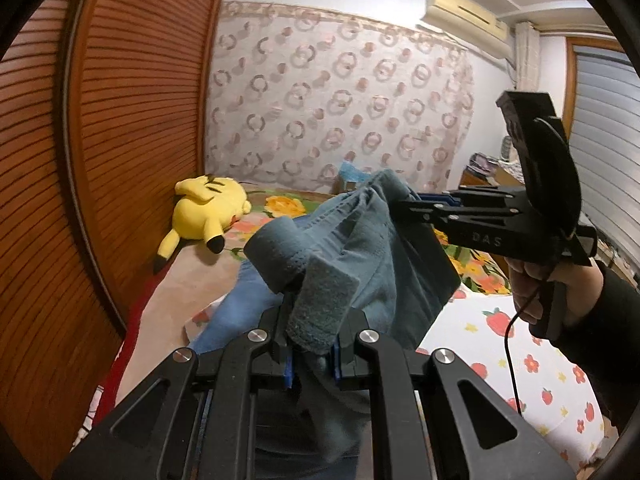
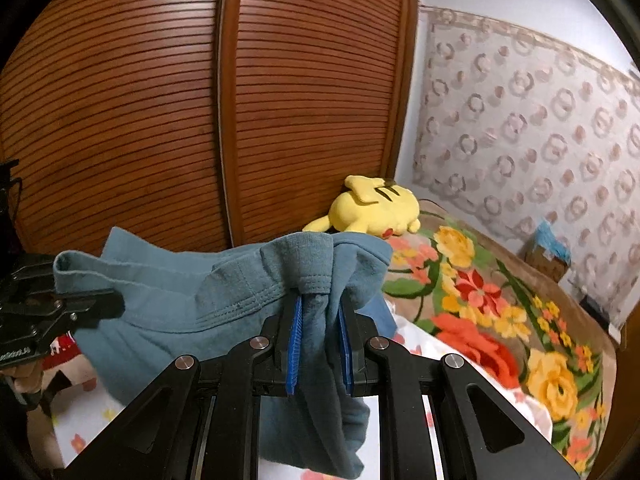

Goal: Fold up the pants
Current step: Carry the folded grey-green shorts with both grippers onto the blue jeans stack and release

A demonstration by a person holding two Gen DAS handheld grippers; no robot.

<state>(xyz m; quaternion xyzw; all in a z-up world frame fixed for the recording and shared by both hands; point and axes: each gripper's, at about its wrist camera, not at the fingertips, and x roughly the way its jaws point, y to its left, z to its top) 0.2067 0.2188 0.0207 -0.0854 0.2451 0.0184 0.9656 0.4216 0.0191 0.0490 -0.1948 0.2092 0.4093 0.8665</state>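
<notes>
Pants [image 2: 168, 304] hang between our left gripper [image 1: 310, 344] and right gripper [image 2: 320, 332], both clamped on fabric; we should keep the held edge taut and level.

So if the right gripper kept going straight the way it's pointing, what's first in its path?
Past the blue-grey pants clamped in the right gripper, probably the yellow plush toy lying on the floral blanket, then the slatted wooden door. Depth is hard to judge.
</notes>
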